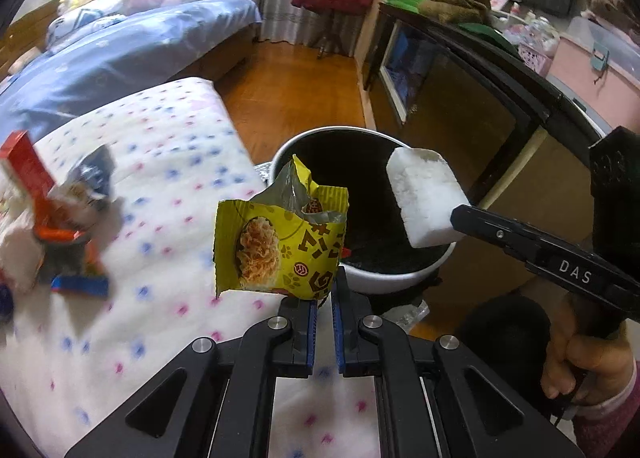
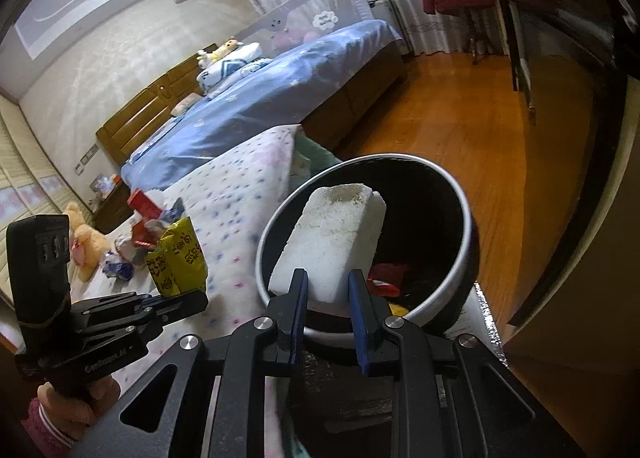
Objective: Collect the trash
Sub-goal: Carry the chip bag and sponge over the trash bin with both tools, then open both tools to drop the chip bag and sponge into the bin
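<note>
My left gripper [image 1: 329, 290] is shut on a torn yellow snack wrapper [image 1: 280, 242], held up over the spotted quilt just short of the white-rimmed trash bin [image 1: 392, 282]. The same wrapper [image 2: 178, 258] and left gripper [image 2: 200, 300] show at the left of the right wrist view. My right gripper [image 2: 328, 282] is shut on a white foam block [image 2: 332, 242] that hangs over the bin's [image 2: 464, 258] dark mouth. In the left wrist view the block [image 1: 424, 197] sits at the tip of the right gripper [image 1: 460, 217]. Red and yellow scraps [image 2: 384, 282] lie inside the bin.
More litter lies on the spotted quilt [image 1: 168, 145]: a red box [image 1: 28, 169], crumpled wrappers [image 1: 86, 181] and a blue piece [image 1: 80, 284]. A blue-covered bed [image 2: 280, 89] stands behind, wooden floor [image 2: 460, 125] beyond the bin, a dark cabinet [image 1: 460, 97] at right.
</note>
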The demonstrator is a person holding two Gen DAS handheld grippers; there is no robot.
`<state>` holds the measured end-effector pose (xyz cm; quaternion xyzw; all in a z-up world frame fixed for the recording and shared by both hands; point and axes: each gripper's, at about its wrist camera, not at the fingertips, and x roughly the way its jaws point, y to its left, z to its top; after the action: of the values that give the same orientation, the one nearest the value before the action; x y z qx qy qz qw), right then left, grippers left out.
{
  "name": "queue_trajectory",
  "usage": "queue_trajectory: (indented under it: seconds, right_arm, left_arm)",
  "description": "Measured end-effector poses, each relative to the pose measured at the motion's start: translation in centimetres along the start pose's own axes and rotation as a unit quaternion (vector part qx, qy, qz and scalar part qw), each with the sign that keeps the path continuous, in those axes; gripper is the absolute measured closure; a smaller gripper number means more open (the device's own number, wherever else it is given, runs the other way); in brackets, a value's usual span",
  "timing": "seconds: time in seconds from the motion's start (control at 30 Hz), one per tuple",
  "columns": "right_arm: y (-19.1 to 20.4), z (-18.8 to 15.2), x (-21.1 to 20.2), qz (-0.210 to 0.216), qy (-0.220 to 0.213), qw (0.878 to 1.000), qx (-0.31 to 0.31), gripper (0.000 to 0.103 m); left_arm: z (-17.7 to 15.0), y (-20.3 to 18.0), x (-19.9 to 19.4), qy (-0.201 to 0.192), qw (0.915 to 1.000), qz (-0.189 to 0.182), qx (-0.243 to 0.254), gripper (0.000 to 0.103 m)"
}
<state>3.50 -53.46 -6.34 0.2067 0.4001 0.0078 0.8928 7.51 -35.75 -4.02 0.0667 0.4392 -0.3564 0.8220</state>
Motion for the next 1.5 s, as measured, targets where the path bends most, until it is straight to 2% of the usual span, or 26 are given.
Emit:
queue_trajectory:
  seconds: [0.53,0.73,0.8,0.87,1.07,1.2,1.3,1.5]
  right_arm:
    - [-2.5,1.7,2.0,-0.017,0.007,0.999,0.029,0.081]
    - [-3.2,2.1,2.7,-0.02,0.011,0.999,0.044,0.073]
    - [-3.3,2.2,2.7,-0.02,0.013,0.999,0.048,0.073]
    - [-3.2,2.1,2.6,-0.02,0.012,0.999,0.047,0.07]
    - [-2.5,2.1,2.0,-0.015,0.005,0.999,0.041,0.058]
    - [-1.2,1.9,1.4,-0.007,-0.004,0.999,0.032,0.039]
    - [0.3,1.7,1.1,-0.002,-0.011,1.0,0.028,0.032]
    - [3.9,0.7,1.8,0.028,-0.005,1.0,0.012,0.031]
  left_arm:
    - [3.7,-0.8,4.6,0.026,0.999,-0.029,0.022,0.096]
    - [4.0,-0.3,4.9,0.023,0.999,-0.035,0.017,0.074]
    - [3.9,-0.3,4.7,0.02,0.9992,-0.031,0.015,0.061]
    - [3.5,0.1,4.4,0.015,0.9995,-0.027,0.007,0.054]
    - [1.7,1.5,2.6,0.0,0.9995,-0.021,-0.025,0.051]
    - [-0.4,2.6,0.6,-0.021,0.9988,0.001,-0.044,0.049]
    - [-2.3,3.5,-1.1,-0.034,0.997,0.017,-0.067,0.049]
    - [-5.8,5.6,-4.7,-0.059,0.9902,0.048,-0.117,0.049]
